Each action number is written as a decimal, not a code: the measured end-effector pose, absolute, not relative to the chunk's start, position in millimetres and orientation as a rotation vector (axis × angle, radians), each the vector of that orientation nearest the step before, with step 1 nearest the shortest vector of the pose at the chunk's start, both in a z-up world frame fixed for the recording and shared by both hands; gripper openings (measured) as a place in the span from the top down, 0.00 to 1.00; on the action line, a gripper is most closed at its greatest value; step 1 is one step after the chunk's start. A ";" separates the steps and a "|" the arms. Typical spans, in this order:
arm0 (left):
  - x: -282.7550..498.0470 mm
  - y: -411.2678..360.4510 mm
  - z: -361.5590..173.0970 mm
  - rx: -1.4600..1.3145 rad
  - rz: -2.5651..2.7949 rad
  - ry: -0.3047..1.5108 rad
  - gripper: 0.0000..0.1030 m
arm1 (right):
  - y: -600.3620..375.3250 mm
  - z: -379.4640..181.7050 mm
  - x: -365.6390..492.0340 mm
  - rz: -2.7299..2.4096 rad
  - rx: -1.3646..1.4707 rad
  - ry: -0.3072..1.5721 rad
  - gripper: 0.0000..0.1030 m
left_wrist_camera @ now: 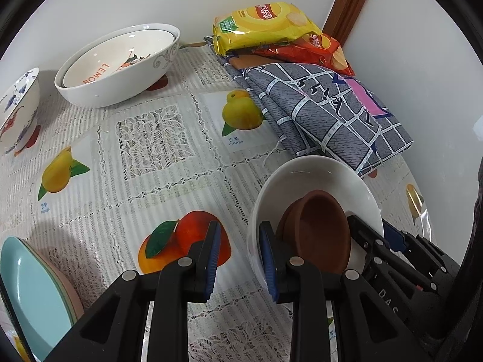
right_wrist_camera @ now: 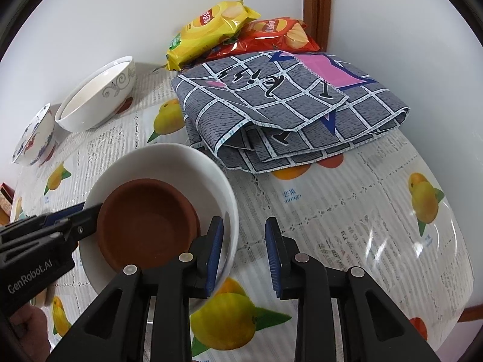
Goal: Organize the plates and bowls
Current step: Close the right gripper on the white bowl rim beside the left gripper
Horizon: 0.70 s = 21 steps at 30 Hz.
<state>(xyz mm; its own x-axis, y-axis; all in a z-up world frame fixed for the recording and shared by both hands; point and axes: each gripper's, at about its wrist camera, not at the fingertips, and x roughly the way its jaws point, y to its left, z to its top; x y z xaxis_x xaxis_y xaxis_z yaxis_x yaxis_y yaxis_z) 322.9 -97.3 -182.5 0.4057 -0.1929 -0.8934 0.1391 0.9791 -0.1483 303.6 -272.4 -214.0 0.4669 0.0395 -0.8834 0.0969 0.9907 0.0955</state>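
Left hand-held gripper (left_wrist_camera: 240, 261): I see its jaws straddling the near rim of the white bowl (left_wrist_camera: 314, 178), one pad inside, one outside; whether they pinch the rim I cannot tell.
Right hand-held gripper (right_wrist_camera: 245, 256): same on the opposite rim; pads look slightly apart, grip unclear.
White bowl: tilted, on the surface (left_wrist_camera: 169, 181) beside the folded grey cloth (left_wrist_camera: 326, 114).
Brown dish (right_wrist_camera: 145, 226): lying inside the white bowl, leaning on its wall.
Large bowl (left_wrist_camera: 120, 66): far end near the wall, a smaller "LEMON" bowl nested inside.
Patterned bowl (left_wrist_camera: 18, 105): left of it.
Plates (left_wrist_camera: 33, 295): stacked at my left edge.
Crisp packets (left_wrist_camera: 265, 24): in the corner behind the cloth.
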 end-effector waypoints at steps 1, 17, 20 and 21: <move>323.1 -98.2 -183.5 -0.053 -0.210 1.136 0.76 | -273.1 -215.1 304.3 -0.033 0.148 1.086 0.73; 321.4 -110.9 -188.8 0.003 -0.187 1.123 0.82 | -273.5 -221.5 309.6 0.020 0.150 1.106 0.70; 321.7 -111.4 -189.1 0.008 -0.178 1.130 0.82 | -273.3 -221.5 309.8 0.026 0.148 1.104 0.69; 321.7 -111.2 -189.4 0.007 -0.175 1.132 0.82 | -273.4 -221.5 309.7 0.025 0.147 1.103 0.68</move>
